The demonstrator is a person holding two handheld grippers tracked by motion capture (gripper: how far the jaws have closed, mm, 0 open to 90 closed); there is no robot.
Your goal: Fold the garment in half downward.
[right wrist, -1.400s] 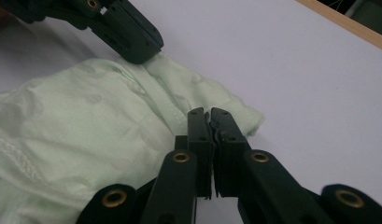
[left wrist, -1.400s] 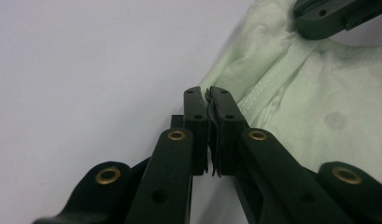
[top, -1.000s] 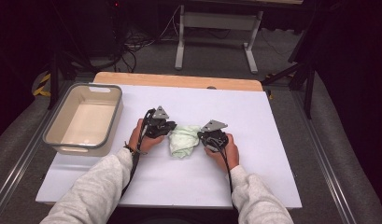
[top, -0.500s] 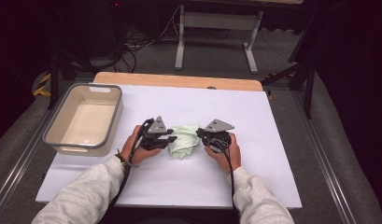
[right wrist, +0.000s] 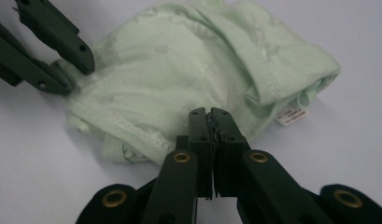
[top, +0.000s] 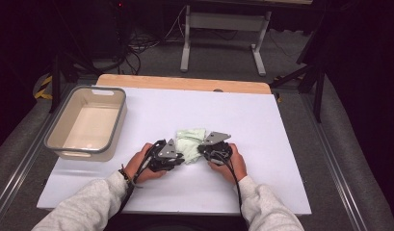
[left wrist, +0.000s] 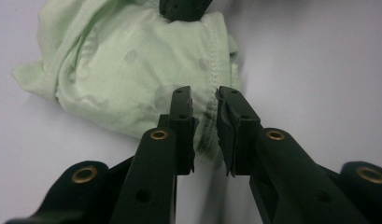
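Observation:
A crumpled pale green cloth (top: 189, 138) lies on the white table sheet (top: 262, 130), between my two grippers. My left gripper (top: 171, 157) is at its near left side. In the left gripper view that gripper (left wrist: 205, 109) shows a narrow gap between its jaws, which have just been closing. The stitched hem of the cloth (left wrist: 132, 70) runs in that gap, and the pads do not visibly press it. My right gripper (top: 210, 147) is at the cloth's right side. In the right gripper view its jaws (right wrist: 210, 116) are shut on a thin fold of the cloth (right wrist: 188, 60).
A beige bin with a grey rim (top: 116, 121) stands at the left of the table. A white label (right wrist: 291, 114) sticks out of the cloth's right end. Beyond the sheet a strip of bare wood (top: 185, 83) marks the far edge.
My left gripper has come back toward the near edge, to the cloth's near left side. The right gripper has stayed in place. The cloth looks more bunched.

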